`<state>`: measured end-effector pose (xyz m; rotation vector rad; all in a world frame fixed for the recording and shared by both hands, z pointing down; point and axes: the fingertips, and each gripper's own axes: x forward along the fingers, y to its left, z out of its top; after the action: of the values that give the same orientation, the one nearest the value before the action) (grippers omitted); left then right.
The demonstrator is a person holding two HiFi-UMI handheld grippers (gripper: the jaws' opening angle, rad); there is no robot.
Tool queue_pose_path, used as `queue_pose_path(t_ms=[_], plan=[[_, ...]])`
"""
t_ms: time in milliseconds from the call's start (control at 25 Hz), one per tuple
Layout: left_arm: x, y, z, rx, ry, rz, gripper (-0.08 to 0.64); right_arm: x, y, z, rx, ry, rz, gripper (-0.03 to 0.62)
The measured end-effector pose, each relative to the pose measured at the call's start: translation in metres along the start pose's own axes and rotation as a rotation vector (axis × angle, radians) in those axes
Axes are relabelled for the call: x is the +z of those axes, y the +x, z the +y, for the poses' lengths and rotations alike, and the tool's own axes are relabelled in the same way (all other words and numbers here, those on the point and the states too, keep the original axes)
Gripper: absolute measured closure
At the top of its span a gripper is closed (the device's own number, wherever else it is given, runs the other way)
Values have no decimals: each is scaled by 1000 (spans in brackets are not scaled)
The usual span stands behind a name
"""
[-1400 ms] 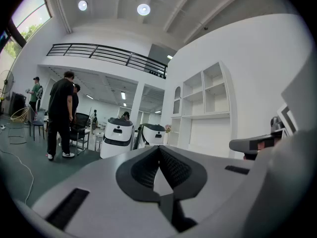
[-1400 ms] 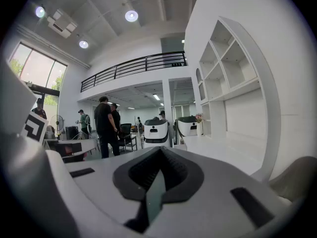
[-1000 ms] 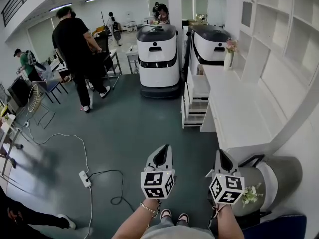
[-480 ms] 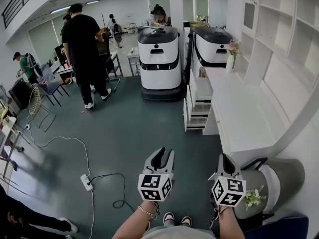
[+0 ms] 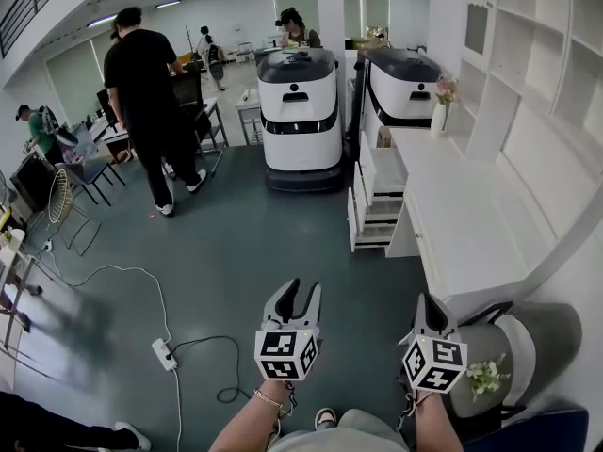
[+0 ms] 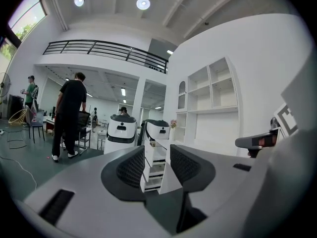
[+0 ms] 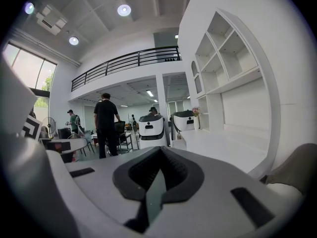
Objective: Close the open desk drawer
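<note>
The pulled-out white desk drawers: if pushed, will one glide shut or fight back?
The drawers look like rigid white boxes set in the desk, so a push on the front would probably slide one straight in without flexing. Contents can't be seen from here, so weight is uncertain. The fronts look wide, so an off-centre push might skew one.

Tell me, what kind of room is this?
Probably a big open office or robot lab. A white wheeled robot and its twin are parked beside a long white desk with open drawers, and a person in black stands by work tables.
</note>
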<state>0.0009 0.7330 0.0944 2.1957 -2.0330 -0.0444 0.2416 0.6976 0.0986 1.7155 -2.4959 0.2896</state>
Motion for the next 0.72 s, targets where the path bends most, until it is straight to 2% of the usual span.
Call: queue_pose_path(t_ms=[360, 720], plan=[[-10, 35, 40, 29, -26, 13, 402, -9, 47, 3, -15, -5, 45, 586], [-9, 135, 84, 69, -60, 18, 402, 0, 160, -13, -6, -5, 78, 586]])
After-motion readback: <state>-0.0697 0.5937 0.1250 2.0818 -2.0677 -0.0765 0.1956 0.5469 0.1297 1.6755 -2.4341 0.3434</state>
